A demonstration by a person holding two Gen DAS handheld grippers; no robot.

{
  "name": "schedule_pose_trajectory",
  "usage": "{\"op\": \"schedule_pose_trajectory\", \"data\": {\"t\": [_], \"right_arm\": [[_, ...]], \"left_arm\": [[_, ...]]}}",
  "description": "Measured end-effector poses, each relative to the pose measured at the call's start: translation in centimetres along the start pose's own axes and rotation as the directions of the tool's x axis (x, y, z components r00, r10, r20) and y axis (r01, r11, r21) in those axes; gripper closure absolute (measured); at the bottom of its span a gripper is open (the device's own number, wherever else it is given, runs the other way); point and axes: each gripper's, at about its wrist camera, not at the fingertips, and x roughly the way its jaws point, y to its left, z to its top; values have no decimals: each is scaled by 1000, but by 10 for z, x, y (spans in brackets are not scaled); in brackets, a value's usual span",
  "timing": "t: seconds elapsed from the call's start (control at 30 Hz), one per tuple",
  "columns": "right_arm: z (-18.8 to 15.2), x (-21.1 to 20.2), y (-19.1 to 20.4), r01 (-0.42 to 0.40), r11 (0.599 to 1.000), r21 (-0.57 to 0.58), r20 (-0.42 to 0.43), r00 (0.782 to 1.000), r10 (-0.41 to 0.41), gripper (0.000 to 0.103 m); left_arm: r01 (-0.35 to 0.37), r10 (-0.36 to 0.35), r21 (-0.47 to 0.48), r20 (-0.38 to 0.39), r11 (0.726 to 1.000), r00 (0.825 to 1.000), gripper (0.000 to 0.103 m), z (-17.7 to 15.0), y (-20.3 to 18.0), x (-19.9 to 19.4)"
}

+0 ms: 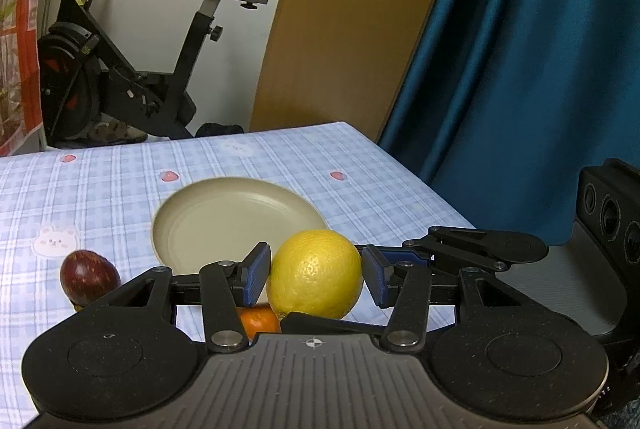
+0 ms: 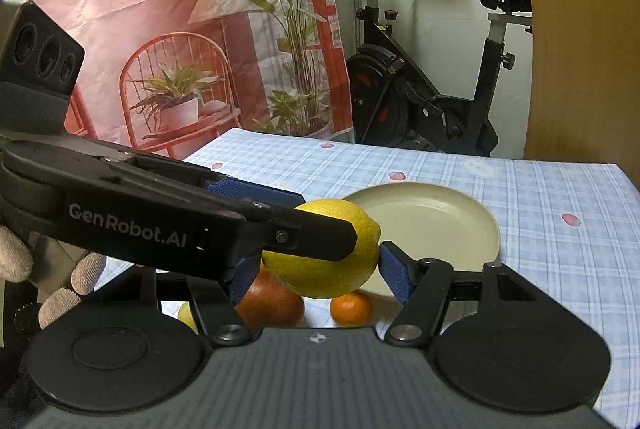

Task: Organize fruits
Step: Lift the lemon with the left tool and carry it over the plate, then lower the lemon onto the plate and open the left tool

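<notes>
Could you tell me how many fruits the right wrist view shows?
4: a lemon lifted off the table, a red fruit and a small orange beneath it, and a yellow fruit further left, mostly hidden. More may be hidden.

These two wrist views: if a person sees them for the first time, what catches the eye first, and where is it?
A large yellow citrus fruit sits at the centre, clamped between the blue pads of the left gripper above the checked tablecloth. In the right wrist view the right gripper brackets the same fruit. Just behind it lies an empty beige plate, and a black exercise bike stands beyond the table.
</notes>
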Motion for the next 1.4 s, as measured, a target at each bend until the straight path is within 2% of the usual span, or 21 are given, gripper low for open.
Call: {"op": "schedule_pose_trajectory", "data": {"t": [0.73, 1.0, 1.03, 1.07, 1.13, 1.17, 1.2, 1.27, 1.4], "right_arm": [[16, 43, -30, -20, 1000, 4, -25, 999, 20, 36], [21, 71, -40, -20, 1000, 8, -51, 999, 20, 36], [22, 76, -42, -19, 1000, 9, -55, 998, 20, 36], [23, 80, -43, -14, 1000, 10, -56, 998, 14, 39], [26, 90, -46, -10, 1000, 1, -68, 998, 10, 49], [27, 95, -47, -42, 999, 10, -82, 996, 43, 58], [29, 103, -47, -49, 999, 23, -109, 993, 51, 57], [32, 118, -45, -1, 1000, -3, -132, 991, 0, 57], [32, 136, -50, 21, 1000, -4, -169, 985, -22, 57]], "left_arm": [[-19, 18, -42, -14, 999, 1000, 50, 16, 26, 29], [-46, 43, -69, -44, 997, 998, 50, 19, 40, 47], [-44, 40, -75, -55, 996, 998, 53, 18, 43, 50], [-33, 27, -106, -54, 994, 998, 54, 19, 48, 53], [-26, 18, -133, -58, 991, 998, 65, 21, 55, 58], [-29, 22, -132, -54, 991, 998, 67, 22, 58, 62], [-29, 22, -135, -55, 990, 998, 69, 23, 60, 67], [-45, 32, -167, -82, 985, 996, 68, 22, 69, 80], [-76, 56, -193, -108, 978, 993, 69, 22, 82, 91]]}}
